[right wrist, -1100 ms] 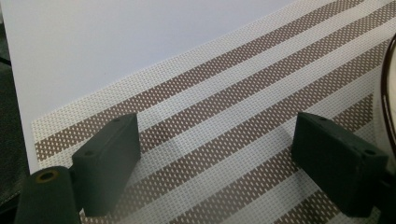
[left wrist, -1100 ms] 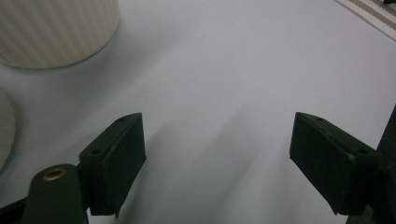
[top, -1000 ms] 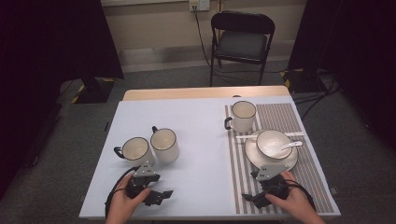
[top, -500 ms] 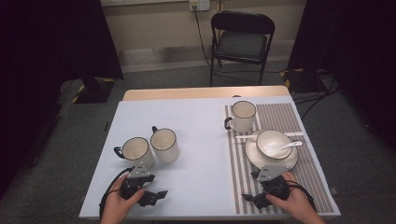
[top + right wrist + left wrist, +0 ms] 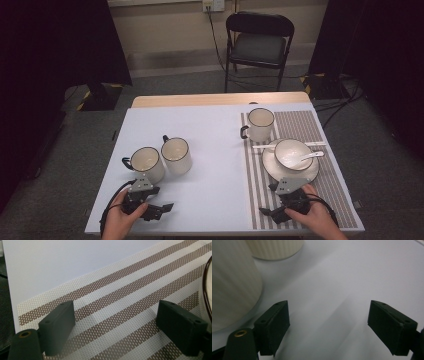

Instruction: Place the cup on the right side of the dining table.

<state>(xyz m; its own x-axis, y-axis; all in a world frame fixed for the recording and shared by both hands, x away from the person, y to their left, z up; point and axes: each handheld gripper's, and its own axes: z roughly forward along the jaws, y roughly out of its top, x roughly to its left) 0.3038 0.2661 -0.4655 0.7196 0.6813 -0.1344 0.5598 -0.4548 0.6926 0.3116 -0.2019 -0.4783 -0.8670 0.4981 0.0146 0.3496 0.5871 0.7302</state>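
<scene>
Both grippers low at the near edge of the bench, nothing held.

Left gripper (image 5: 162, 207) sits near-left on the white bench (image 5: 215, 150), fingers (image 5: 273, 325) spread wide and empty; left mug (image 5: 146, 163) stands just beyond it, second mug (image 5: 176, 155) touching or nearly touching that one on its right. Striped placemat (image 5: 300, 200) lies right, carrying a far mug (image 5: 260, 124) and a bowl (image 5: 292, 154) with spoon on a plate. Right gripper (image 5: 270, 212) rests on the mat near the plate, fingers (image 5: 58, 325) wide apart, empty.

no legible text, label, brand or number anywhere — not on mugs, mat or table
</scene>
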